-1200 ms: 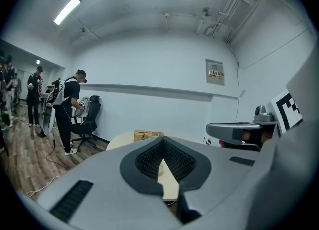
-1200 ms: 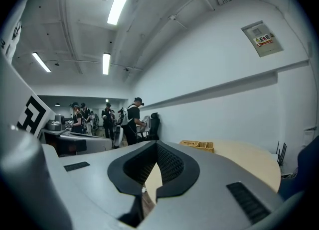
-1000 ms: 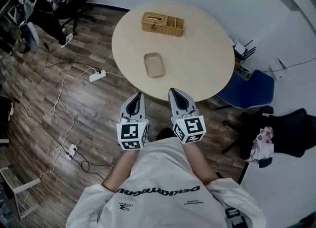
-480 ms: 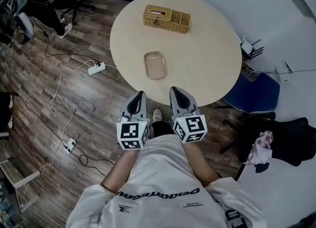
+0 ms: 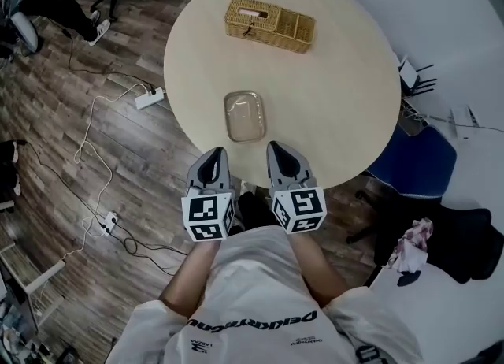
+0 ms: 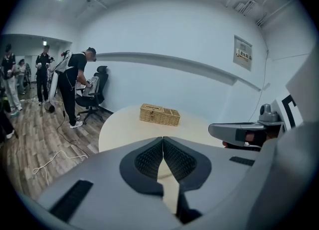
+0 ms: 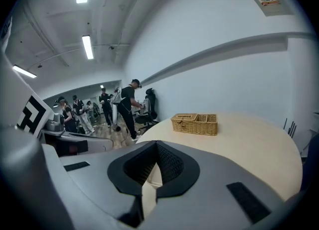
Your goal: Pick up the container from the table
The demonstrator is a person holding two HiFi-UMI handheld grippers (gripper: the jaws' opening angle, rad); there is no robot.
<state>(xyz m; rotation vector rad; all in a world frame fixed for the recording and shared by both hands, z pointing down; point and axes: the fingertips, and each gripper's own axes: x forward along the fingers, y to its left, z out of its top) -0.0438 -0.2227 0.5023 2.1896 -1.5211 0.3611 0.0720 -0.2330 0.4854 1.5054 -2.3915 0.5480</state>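
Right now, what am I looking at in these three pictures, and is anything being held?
There is no robot arm here: a person holds a two-jaw gripper in each hand. The top-down picture comes from a camera on the person's head. It shows the left gripper and the right gripper side by side at the near edge of a round table. The other two pictures come from cameras riding on each gripper, looking along its jaws. On the table lie a shallow clear container, just ahead of the grippers, and a wicker basket at the far side. Both grippers' jaws are closed and hold nothing.
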